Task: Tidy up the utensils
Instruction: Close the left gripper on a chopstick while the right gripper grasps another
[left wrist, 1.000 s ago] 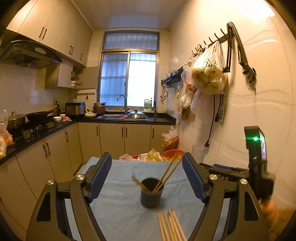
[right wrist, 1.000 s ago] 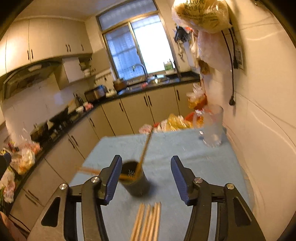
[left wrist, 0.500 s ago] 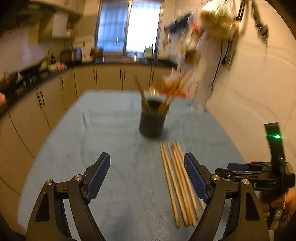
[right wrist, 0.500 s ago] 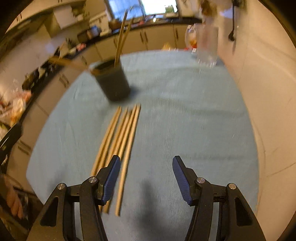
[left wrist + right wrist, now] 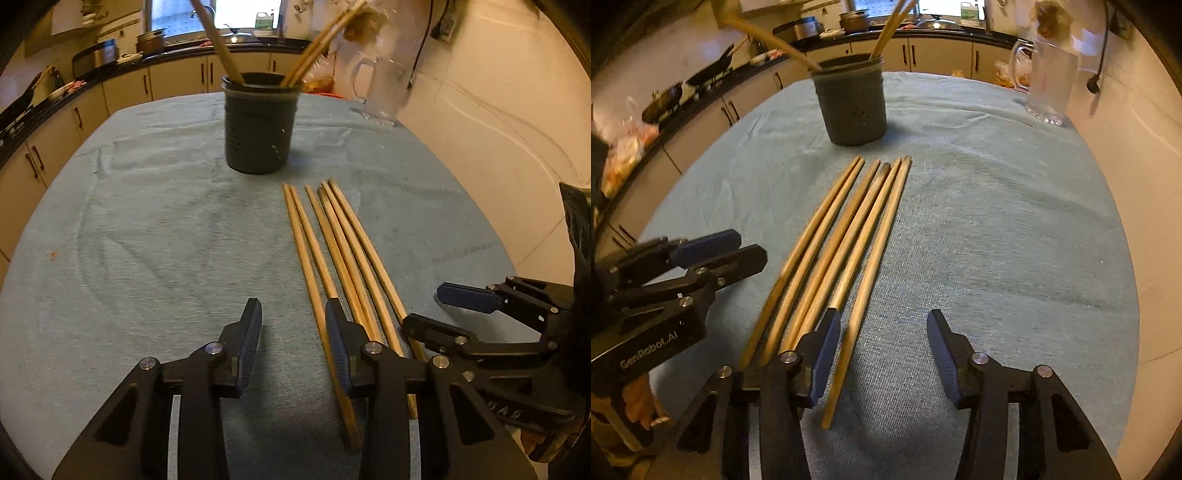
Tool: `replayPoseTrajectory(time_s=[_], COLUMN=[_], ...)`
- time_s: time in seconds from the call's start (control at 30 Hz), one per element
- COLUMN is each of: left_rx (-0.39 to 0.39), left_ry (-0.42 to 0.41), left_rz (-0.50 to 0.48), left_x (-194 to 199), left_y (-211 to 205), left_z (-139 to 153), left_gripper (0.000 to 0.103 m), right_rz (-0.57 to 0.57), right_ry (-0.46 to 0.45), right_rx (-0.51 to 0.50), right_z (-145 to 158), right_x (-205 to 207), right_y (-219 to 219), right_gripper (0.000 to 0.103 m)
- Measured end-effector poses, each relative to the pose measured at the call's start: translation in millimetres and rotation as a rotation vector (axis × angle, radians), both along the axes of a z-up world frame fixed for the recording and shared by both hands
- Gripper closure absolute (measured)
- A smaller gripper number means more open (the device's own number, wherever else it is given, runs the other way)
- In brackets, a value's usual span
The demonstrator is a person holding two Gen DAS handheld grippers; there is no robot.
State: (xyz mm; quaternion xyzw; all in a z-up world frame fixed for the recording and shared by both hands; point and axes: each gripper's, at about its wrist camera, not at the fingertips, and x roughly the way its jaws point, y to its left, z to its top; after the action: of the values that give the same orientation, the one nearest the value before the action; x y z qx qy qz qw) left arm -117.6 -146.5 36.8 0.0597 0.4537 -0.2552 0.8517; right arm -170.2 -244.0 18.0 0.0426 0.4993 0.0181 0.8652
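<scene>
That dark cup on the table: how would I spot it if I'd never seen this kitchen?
Find the blue cloth covering the table. Toward its far end stands a dark round holder with chopsticks sticking out, upright, unlike the loose chopsticks lying flat before it and the clear glass jug by the wall.

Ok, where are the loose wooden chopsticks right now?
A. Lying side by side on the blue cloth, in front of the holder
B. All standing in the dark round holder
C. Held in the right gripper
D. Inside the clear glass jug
A: the loose wooden chopsticks lie side by side, flat on the blue cloth, on the near side of the dark round holder, and both the right gripper and the left gripper are open and empty.
</scene>
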Motion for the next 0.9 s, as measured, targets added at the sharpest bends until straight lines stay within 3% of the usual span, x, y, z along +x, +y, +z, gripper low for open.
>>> replayPoseTrajectory(time_s=[0.1, 0.27, 0.4, 0.47, 0.53, 0.6, 0.73, 0.9], left_rx=[0.031, 0.011, 0.016, 0.042, 0.048, 0.019, 0.009, -0.003], left_ry=[0.021, 0.029, 0.043, 0.021, 0.022, 0.059, 0.117, 0.244], left_rz=[-0.008, -0.022, -0.021, -0.006, 0.012, 0.041, 0.102, 0.084], left_x=[4, 3, 6, 7, 8, 13, 17, 14], left_y=[-7, -10, -14, -17, -14, -5, 20, 45], left_z=[-9, -11, -15, -17, -17, -16, -15, -12], left_gripper=[0.071, 0.072, 0.073, 0.088, 0.095, 0.096, 0.096, 0.096], right_rz=[-0.004, -0.012, -0.031, -0.045, -0.061, -0.092, -0.166, -0.214], right_ry=[0.010, 0.010, 0.004, 0.001, -0.002, 0.002, 0.021, 0.044], right_rx=[-0.024, -0.033, -0.032, -0.031, -0.027, -0.015, 0.047, 0.100], right_z=[-6, -9, -9, -9, -9, -9, -9, -6], right_x=[3, 6, 8, 10, 10, 10, 4, -12], right_y=[2, 2, 0, -2, -5, -12, -31, -49], right_gripper=[0.053, 0.054, 0.063, 0.070, 0.080, 0.094, 0.095, 0.094])
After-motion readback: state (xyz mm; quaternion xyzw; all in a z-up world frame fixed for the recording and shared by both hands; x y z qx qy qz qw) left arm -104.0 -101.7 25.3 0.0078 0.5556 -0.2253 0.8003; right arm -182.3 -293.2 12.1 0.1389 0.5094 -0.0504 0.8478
